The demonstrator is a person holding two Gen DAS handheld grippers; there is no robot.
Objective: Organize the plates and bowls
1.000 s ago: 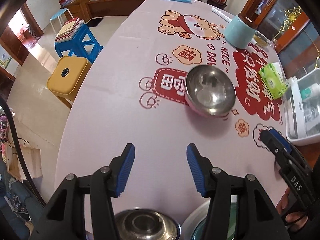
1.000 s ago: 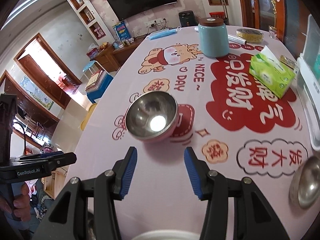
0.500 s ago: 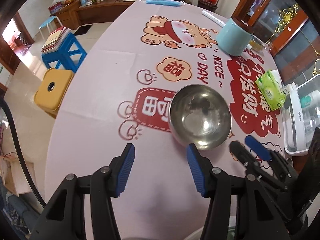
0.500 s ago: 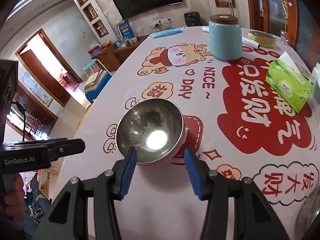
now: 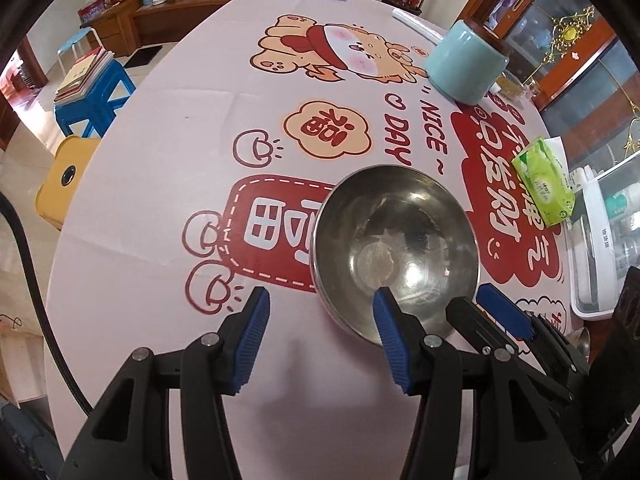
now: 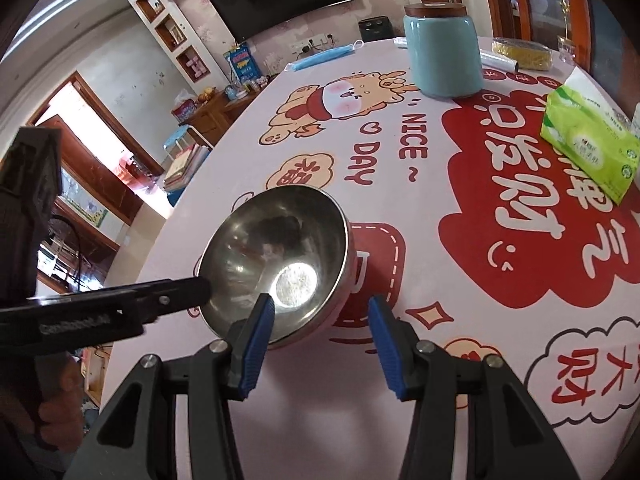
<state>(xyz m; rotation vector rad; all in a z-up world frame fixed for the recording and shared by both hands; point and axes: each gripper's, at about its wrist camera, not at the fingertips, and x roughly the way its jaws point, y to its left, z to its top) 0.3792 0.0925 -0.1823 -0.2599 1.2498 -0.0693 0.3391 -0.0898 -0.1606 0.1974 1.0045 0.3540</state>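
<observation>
A steel bowl stands upright on the pink printed tablecloth. My right gripper straddles its near wall, the left pad inside the rim and the right pad outside. Its jaws are closing, but the gap stays much wider than the wall. My left gripper stands open beside the bowl's left side, its right pad over the near rim and nothing between its pads. In the left wrist view the right gripper reaches the bowl from the right. In the right wrist view the left gripper shows side-on at the bowl's left rim.
A teal jar with a brown lid stands at the far right. A green tissue pack and a white bin lie along the right edge. Another steel bowl peeks out behind the right gripper. A blue stool and a yellow stool stand off the table's left.
Both grippers came down and forward to the bowl. The right gripper's jaws narrowed a little and now straddle its near wall. The dishes at the bottom of the left view dropped out of sight.
</observation>
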